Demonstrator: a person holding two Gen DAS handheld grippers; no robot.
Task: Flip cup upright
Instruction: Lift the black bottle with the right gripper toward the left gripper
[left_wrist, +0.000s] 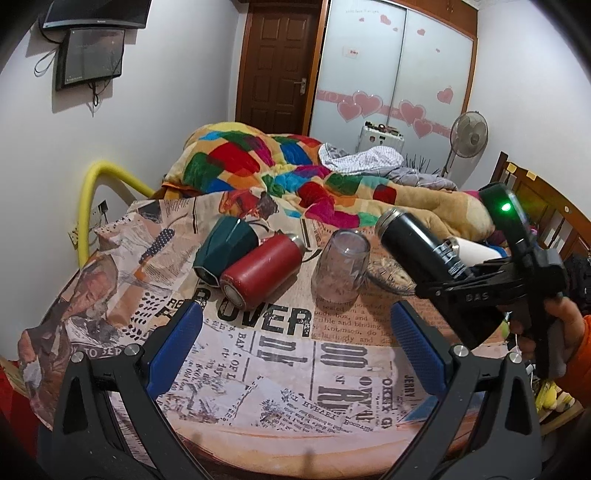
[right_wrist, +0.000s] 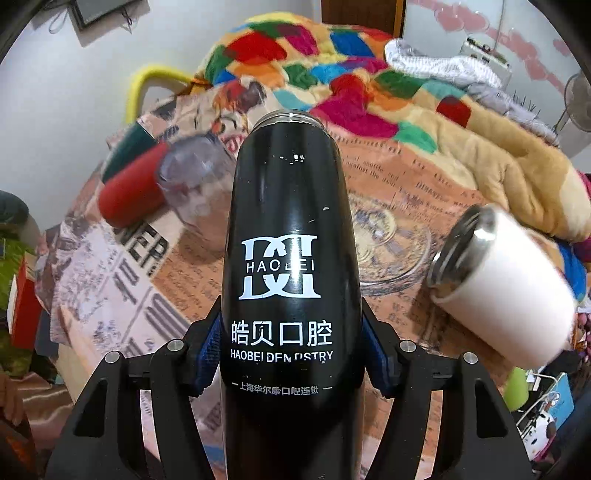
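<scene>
My right gripper (right_wrist: 291, 354) is shut on a black cup with white lettering (right_wrist: 290, 229), holding it above the table, tilted. In the left wrist view the black cup (left_wrist: 413, 240) hangs at the right, metal rim pointing up-left, gripped by the right gripper (left_wrist: 461, 273). My left gripper (left_wrist: 295, 332) is open and empty above the near part of the table. A clear glass (left_wrist: 341, 267) stands upside down. A red cup (left_wrist: 262, 269) and a green cup (left_wrist: 225, 247) lie on their sides. A white cup (right_wrist: 506, 280) lies on its side at the right.
The round table wears a newspaper-print cloth (left_wrist: 280, 362). A glass dish (right_wrist: 391, 243) sits behind the black cup. A bed with a patchwork blanket (left_wrist: 280, 162) lies beyond the table. A yellow chair back (left_wrist: 96, 188) stands at the left.
</scene>
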